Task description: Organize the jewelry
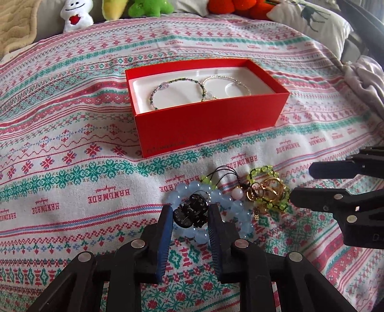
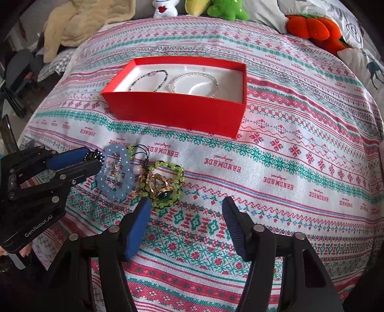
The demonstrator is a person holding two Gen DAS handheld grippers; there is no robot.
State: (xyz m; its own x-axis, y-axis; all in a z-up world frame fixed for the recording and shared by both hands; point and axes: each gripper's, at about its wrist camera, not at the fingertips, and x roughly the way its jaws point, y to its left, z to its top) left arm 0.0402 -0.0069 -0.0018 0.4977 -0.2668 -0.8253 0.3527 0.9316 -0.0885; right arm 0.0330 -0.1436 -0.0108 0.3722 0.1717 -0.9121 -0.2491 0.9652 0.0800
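1. Your left gripper (image 1: pixel 190 213) has its jaws closed on the black hair claw (image 1: pixel 190 212), above the blue bead bracelet (image 1: pixel 230 216).
2. Your right gripper (image 2: pixel 187 204) is open, empty, near the green bead bracelet (image 2: pixel 168 184).
3. Red box (image 1: pixel 206 122) sits mid-cloth, two bracelets inside.

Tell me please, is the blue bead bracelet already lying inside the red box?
No, the blue bead bracelet lies on the cloth outside the red box.

Patterned tablecloth (image 1: pixel 72 148) covers the surface. White plush (image 1: pixel 76 15), green plush (image 1: pixel 150 7) and orange plush (image 2: pixel 309 26) line its far edge.
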